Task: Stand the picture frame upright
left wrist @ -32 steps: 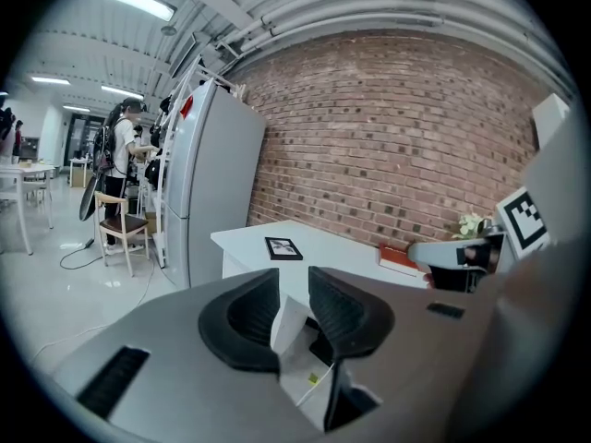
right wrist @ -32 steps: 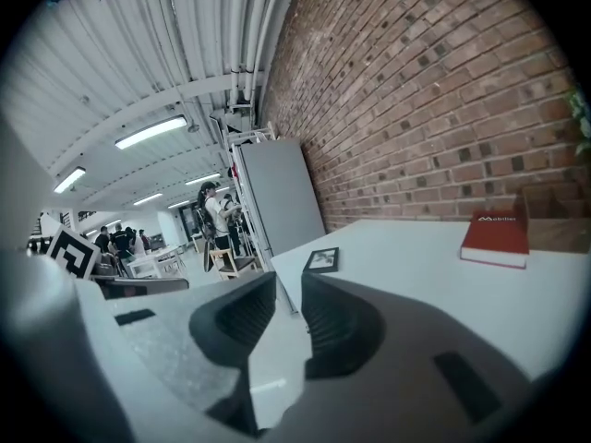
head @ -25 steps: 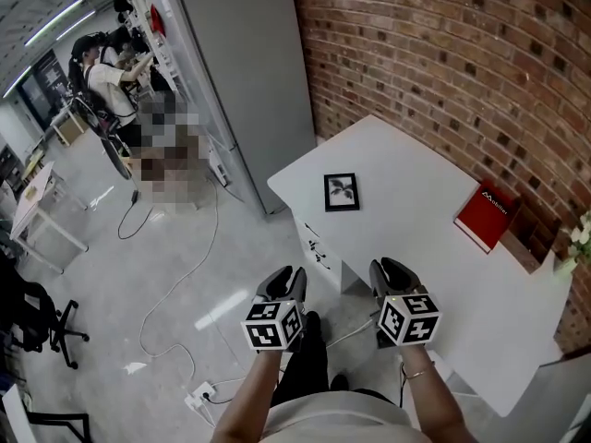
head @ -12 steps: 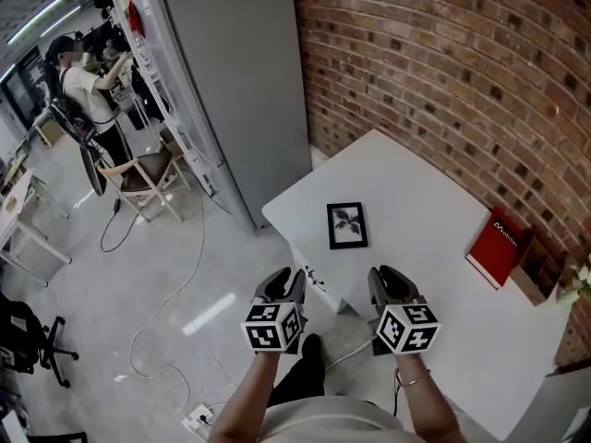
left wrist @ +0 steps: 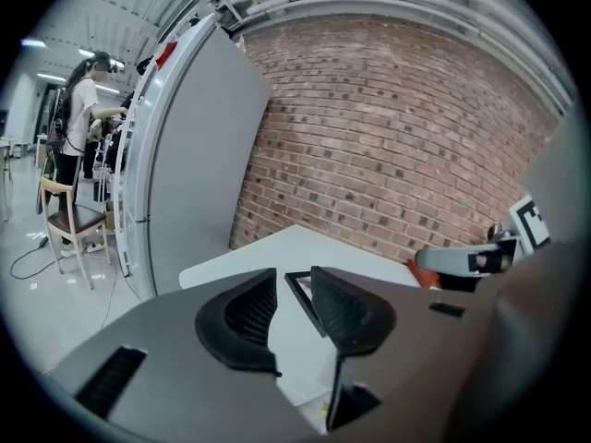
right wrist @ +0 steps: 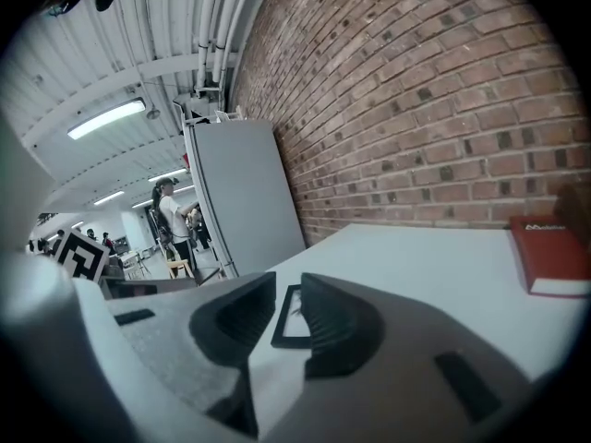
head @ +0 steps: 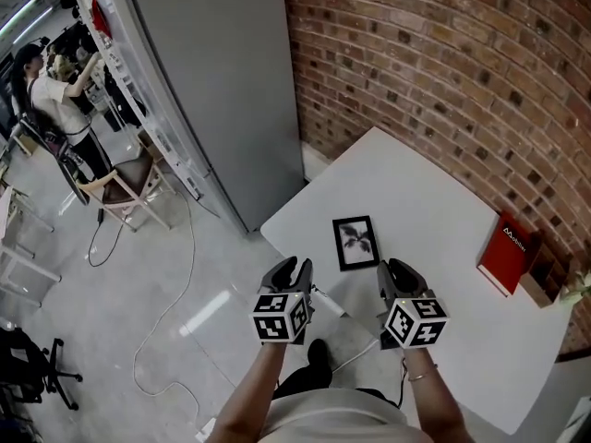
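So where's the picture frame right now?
In the head view the picture frame lies flat on the white table, close to its left edge near the corner, well left of the red book by the brick wall.

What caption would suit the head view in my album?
An open left tool and open right tool hover near a picture frame lying flat on a white table beside a brick wall.
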The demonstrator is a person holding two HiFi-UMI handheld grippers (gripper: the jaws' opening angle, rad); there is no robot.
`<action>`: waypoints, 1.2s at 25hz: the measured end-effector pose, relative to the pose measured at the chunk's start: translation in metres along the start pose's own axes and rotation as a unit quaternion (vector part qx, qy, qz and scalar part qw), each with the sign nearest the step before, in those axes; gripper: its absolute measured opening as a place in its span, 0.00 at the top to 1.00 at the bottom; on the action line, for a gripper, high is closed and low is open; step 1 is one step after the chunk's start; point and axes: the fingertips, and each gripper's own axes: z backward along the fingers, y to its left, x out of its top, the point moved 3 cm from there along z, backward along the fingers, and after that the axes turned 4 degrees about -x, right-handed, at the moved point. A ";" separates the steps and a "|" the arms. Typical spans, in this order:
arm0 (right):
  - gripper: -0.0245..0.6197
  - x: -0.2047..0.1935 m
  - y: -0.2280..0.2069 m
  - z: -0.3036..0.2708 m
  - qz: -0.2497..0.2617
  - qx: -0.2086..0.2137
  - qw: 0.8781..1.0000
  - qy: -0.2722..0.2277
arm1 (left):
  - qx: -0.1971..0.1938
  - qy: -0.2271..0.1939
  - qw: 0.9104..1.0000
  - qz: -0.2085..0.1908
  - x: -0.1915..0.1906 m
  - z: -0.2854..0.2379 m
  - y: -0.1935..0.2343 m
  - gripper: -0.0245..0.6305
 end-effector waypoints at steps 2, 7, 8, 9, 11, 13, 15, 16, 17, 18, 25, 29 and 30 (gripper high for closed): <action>0.85 0.000 0.002 -0.009 0.002 -0.008 1.000 0.005 | -0.005 0.000 1.000 -0.001 0.005 -0.008 0.009 0.79; 0.85 -0.006 0.004 -0.022 0.006 -0.022 1.000 0.016 | -0.012 -0.003 1.000 0.004 0.015 -0.022 0.024 0.79; 0.85 -0.007 0.004 -0.023 0.007 -0.025 1.000 0.019 | -0.013 -0.003 1.000 0.005 0.016 -0.023 0.026 0.79; 0.85 -0.008 0.003 -0.024 0.007 -0.028 0.999 0.021 | -0.015 -0.003 1.000 0.005 0.017 -0.025 0.028 0.79; 0.85 -0.010 0.002 -0.027 0.006 -0.033 0.999 0.023 | -0.018 0.000 1.000 0.001 0.017 -0.029 0.029 0.79; 0.85 -0.011 -0.001 -0.028 0.004 -0.037 0.999 0.026 | -0.021 0.005 1.000 -0.002 0.016 -0.033 0.029 0.79; 0.85 -0.011 -0.004 -0.030 0.004 -0.040 0.999 0.029 | -0.022 0.009 1.000 -0.003 0.014 -0.037 0.027 0.79; 0.85 -0.010 -0.006 -0.031 0.004 -0.041 0.999 0.029 | -0.022 0.011 1.000 -0.003 0.014 -0.039 0.026 0.79; 0.85 -0.010 -0.008 -0.032 0.005 -0.042 0.999 0.030 | -0.023 0.013 1.000 -0.004 0.013 -0.041 0.025 0.79; 0.85 -0.010 -0.010 -0.033 0.004 -0.042 0.999 0.030 | -0.023 0.016 1.000 -0.006 0.012 -0.044 0.024 0.79; 0.85 -0.004 -0.021 -0.045 0.008 -0.044 0.999 0.028 | -0.023 0.042 0.999 -0.011 0.007 -0.065 0.024 0.79; 0.85 -0.004 -0.035 -0.049 -0.001 -0.046 0.998 0.033 | -0.022 0.055 0.998 -0.008 0.005 -0.083 0.018 0.79; 0.85 -0.004 -0.038 -0.050 -0.001 -0.046 0.998 0.035 | -0.022 0.059 0.998 -0.009 0.004 -0.088 0.016 0.79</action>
